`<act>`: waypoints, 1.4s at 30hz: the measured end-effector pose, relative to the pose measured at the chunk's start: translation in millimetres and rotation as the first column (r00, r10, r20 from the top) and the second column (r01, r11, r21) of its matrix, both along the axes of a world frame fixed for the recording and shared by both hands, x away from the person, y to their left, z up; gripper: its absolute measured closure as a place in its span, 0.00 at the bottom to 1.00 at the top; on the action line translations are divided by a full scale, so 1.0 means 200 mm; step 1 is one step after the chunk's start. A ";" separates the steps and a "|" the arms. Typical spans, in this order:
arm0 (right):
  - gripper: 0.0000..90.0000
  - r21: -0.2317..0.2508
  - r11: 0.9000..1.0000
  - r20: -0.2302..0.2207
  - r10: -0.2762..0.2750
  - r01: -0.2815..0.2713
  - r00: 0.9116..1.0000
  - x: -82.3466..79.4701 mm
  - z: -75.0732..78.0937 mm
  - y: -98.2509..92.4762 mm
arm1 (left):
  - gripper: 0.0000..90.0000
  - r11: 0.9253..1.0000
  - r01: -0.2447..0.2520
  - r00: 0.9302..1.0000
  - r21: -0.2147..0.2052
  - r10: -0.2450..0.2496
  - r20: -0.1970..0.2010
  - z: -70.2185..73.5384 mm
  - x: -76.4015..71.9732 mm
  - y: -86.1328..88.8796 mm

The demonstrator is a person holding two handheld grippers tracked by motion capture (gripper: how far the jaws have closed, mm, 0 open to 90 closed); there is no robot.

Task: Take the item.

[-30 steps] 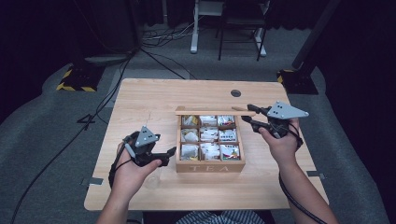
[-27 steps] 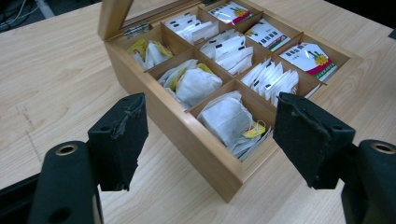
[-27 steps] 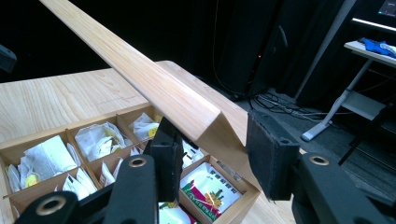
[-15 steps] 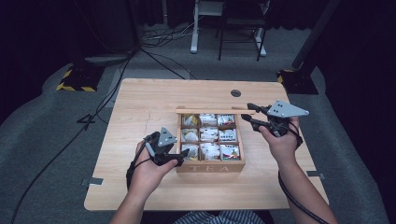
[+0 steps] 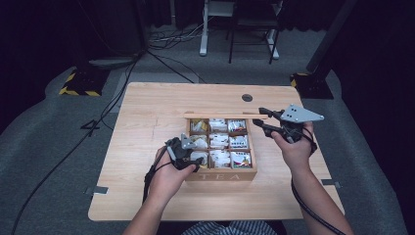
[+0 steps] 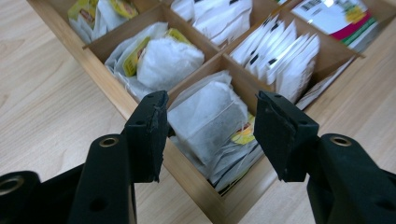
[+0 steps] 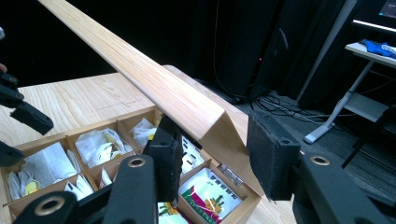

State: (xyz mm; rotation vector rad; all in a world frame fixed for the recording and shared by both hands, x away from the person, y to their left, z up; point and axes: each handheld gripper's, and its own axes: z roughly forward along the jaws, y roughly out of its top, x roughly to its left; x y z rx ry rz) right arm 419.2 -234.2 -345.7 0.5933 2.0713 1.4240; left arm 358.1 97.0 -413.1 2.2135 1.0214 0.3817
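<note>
A wooden tea box (image 5: pixel 220 175) marked TEA stands mid-table, its compartments full of tea bags. Its lid (image 5: pixel 220 116) stands upright along the back. My left gripper (image 5: pixel 194 160) hovers open over the front-left compartment. In the left gripper view its jaws (image 6: pixel 210 126) straddle a white tea bag (image 6: pixel 205 116) with a yellow tag, with a gap on both sides. My right gripper (image 5: pixel 258 116) is open at the lid's right end. In the right gripper view the lid's corner (image 7: pixel 205 116) lies between the jaws of that gripper (image 7: pixel 215 144).
The table (image 5: pixel 147 122) is bare wood left of the box, with a round cable hole (image 5: pixel 247 98) at the back. A cable trails from each gripper. Grey tape (image 5: pixel 100 190) marks the table's left front edge. Desk legs and cables stand on the floor behind.
My left gripper has moved right, from the bare table beside the box to above its front-left compartment. The right gripper has stayed at the lid's end.
</note>
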 end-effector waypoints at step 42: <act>0.63 0.015 1.000 -0.008 0.005 -0.005 1.000 0.00 -0.01 0.00 | 0.99 0.988 0.059 0.998 0.144 -0.062 0.017 -0.08 0.04 -0.06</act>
